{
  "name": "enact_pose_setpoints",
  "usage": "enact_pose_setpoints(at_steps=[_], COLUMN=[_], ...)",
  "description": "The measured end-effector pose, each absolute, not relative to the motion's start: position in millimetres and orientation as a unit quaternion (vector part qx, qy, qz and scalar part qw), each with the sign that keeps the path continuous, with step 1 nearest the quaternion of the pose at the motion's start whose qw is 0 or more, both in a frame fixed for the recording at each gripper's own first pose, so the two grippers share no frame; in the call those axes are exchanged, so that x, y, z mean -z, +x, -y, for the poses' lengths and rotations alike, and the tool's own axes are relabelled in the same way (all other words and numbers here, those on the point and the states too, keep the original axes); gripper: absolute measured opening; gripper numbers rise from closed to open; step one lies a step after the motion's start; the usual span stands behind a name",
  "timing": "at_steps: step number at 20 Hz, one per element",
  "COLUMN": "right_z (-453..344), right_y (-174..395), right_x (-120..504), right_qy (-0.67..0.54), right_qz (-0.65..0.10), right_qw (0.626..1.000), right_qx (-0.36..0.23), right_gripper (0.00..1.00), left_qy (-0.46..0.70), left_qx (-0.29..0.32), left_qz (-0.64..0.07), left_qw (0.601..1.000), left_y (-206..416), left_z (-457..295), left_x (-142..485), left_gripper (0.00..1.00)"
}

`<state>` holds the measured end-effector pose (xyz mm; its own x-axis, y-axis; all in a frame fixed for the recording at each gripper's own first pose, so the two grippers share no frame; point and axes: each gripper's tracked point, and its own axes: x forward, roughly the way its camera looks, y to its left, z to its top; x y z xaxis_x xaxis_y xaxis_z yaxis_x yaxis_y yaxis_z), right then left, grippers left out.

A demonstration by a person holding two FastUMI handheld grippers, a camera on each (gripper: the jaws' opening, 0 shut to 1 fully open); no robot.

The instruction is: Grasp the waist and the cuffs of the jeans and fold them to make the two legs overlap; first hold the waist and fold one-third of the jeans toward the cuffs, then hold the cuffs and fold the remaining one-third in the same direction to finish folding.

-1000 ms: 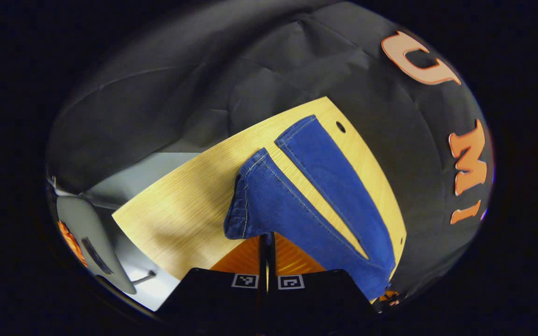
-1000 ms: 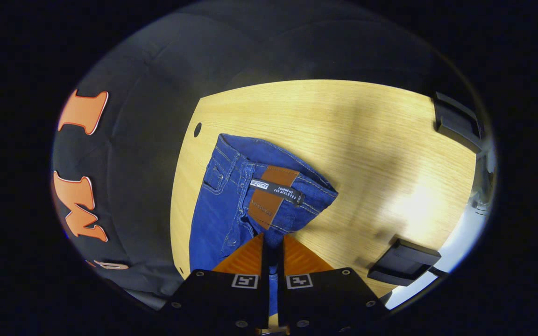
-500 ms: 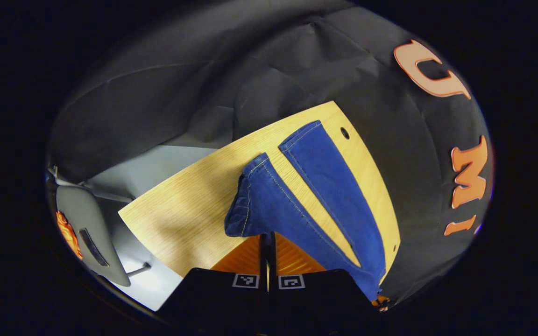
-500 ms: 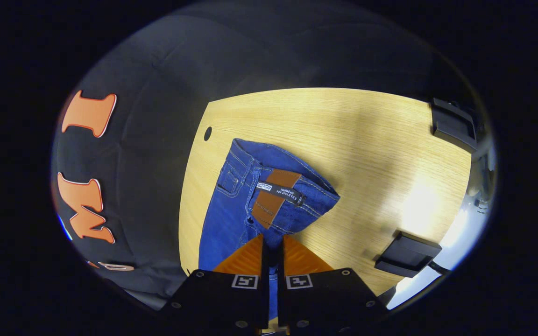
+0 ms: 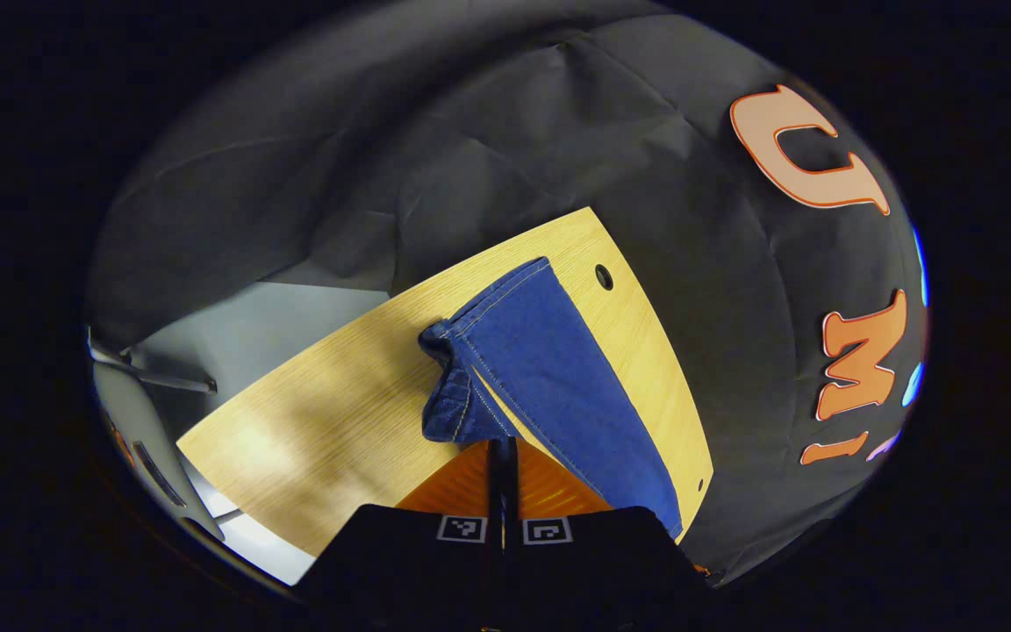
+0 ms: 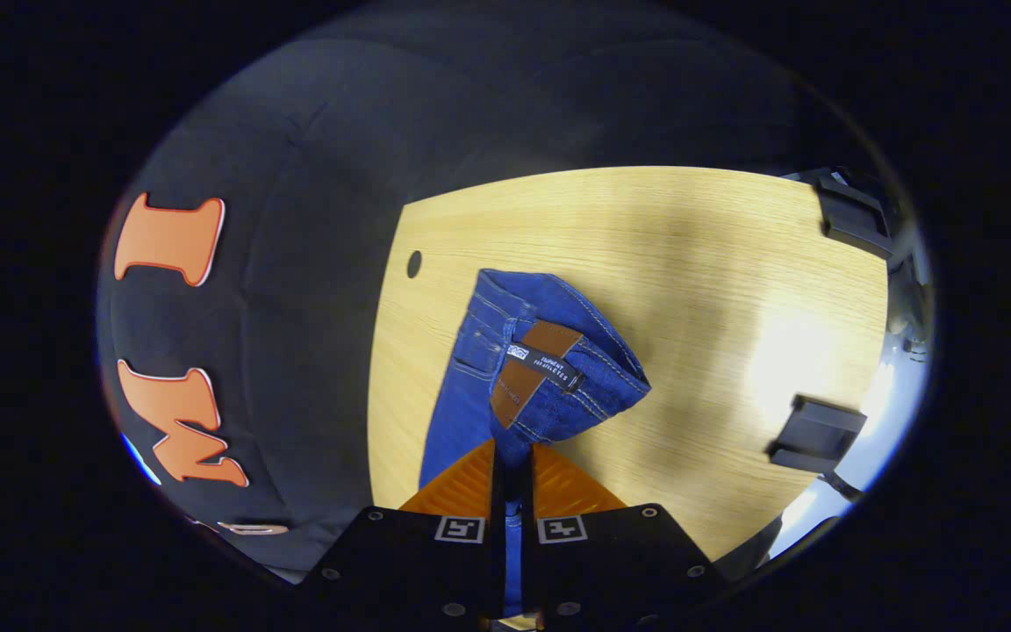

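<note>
In the left gripper view, the left gripper [image 5: 502,456] is clamped narrow on the near leg's cuff [image 5: 453,404], held up off the table [image 5: 339,412]. Beyond it that leg lies over the other, the jeans [image 5: 549,377] running far along the table's right edge. In the right gripper view, the right gripper [image 6: 512,461] pinches the waist [image 6: 558,377], lifted and bunched, its leather patch [image 6: 527,369] facing up.
</note>
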<state>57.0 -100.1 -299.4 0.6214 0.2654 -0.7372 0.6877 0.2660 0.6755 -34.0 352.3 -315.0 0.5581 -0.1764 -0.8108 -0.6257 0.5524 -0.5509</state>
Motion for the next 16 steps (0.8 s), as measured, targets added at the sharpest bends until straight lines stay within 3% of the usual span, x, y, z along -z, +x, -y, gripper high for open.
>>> enact_pose_setpoints(at_steps=[9,16], right_z=[85.7,76.0], right_y=[113.9,164.2], right_x=[272.8,277.5], right_qy=[0.588,0.584], right_qz=[-0.387,-0.412], right_qw=[0.68,0.673], right_qx=[0.208,0.19], right_gripper=[0.08,0.08], left_qy=[-0.457,-0.414], left_qx=[-0.092,-0.106], left_qz=[-0.483,-0.528], left_qw=[0.741,0.734], left_y=[38.4,87.7], left_z=[-359.6,-348.6], left_x=[335.1,361.3], left_gripper=[0.0,0.01])
